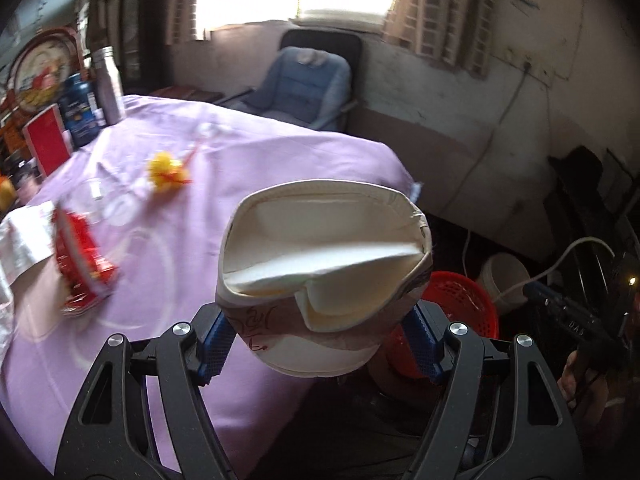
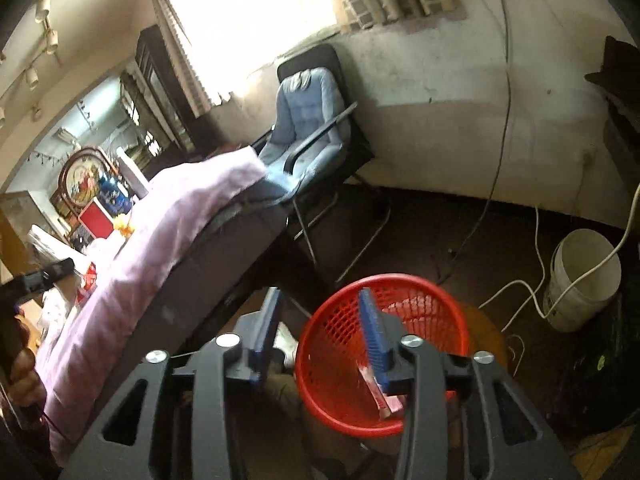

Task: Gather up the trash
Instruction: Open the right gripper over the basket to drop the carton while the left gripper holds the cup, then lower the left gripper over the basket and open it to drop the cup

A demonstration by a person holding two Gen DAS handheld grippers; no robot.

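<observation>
Left hand-held gripper [image 1: 320, 344] pinching crushed paper cup [image 1: 324, 256] beyond table edge [image 1: 384, 152]; right hand-held gripper [image 2: 320, 332] spread over red basket [image 2: 320, 344].

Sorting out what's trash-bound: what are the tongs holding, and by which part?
Left tongs pinch a crushed paper cup by its lower body. Right tongs hold nothing.

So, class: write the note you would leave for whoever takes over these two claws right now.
Left claw: shut on a crushed paper cup, held past the table edge.
Right claw: open, nothing between its fingers, over the red basket on the floor.
Done: a pink wrapper lies in the basket.
Left: drop the cup in, then fetch the red packet, clear plastic cup and yellow scrap from the purple cloth.
</observation>
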